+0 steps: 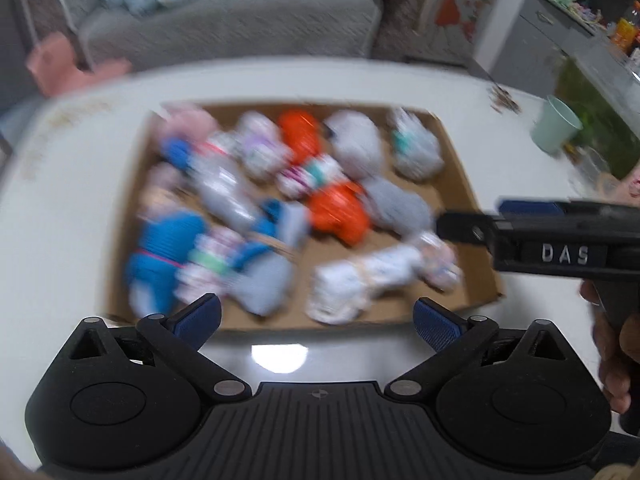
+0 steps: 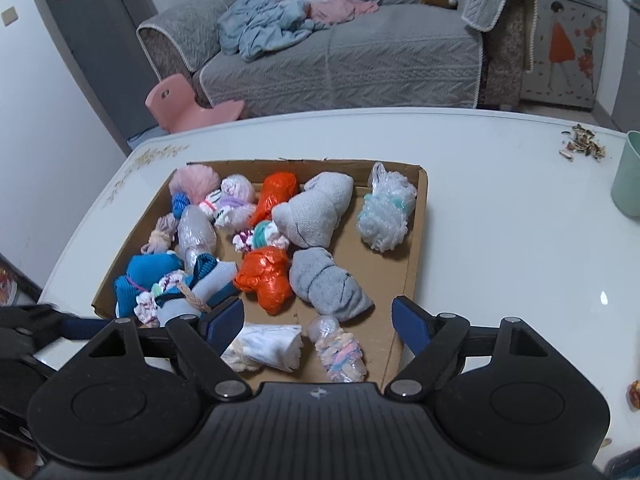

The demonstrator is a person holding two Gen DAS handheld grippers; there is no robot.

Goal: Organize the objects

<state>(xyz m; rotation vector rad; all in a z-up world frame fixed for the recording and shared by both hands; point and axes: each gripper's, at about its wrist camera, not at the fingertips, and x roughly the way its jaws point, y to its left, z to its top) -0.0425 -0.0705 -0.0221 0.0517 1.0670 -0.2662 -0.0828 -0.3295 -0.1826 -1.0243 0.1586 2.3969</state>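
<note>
A shallow cardboard tray sits on a white table and holds several rolled socks and bagged bundles: two orange bags, grey sock rolls, blue socks, a clear-bagged bundle. My right gripper is open and empty above the tray's near edge, over a white bundle and a pastel bundle. My left gripper is open and empty at the tray's near edge; that view is motion-blurred. The right gripper shows from the side in the left wrist view.
A mint green cup stands on the table at the right, with crumbs or shells behind it. A grey sofa with clothes and a pink child's chair lie beyond the table.
</note>
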